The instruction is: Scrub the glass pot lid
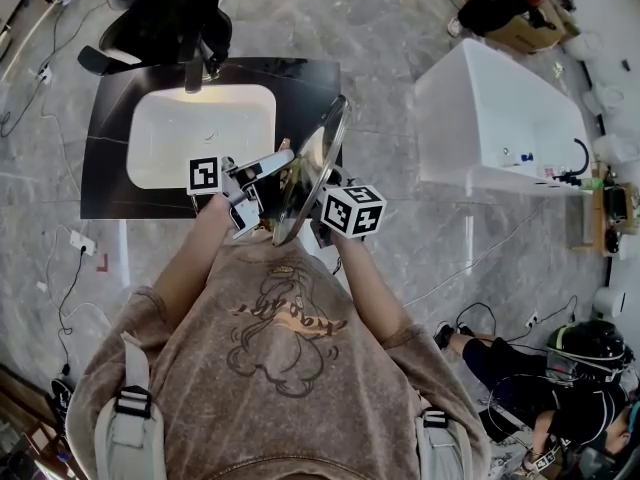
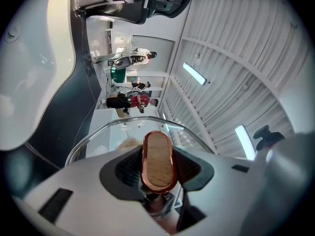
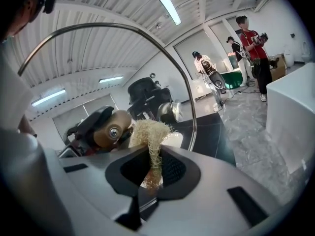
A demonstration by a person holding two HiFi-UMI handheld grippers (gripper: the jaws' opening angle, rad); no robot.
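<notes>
Left gripper (image 2: 158,156): fingers clamped on the wood-topped knob (image 2: 158,173) of the glass lid (image 1: 312,163), which is held on edge above the dark worktop (image 1: 110,183), just beside the sink (image 1: 135,138). Right gripper (image 3: 152,173): fingers pinched narrow on a loofah scrubber (image 3: 146,131) at the lid's inner face. Lid judged stiff, breakable, fairly heavy and slippery when wet; the knob is the soundest hold.

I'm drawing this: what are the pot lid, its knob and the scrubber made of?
Pot lid: clear glass, see-through, with a shiny metal rim. Knob: looks like wood, grainy brown top, inside a glossy coppery ring. Scrubber: pale stringy fibres, maybe loofah.
</notes>
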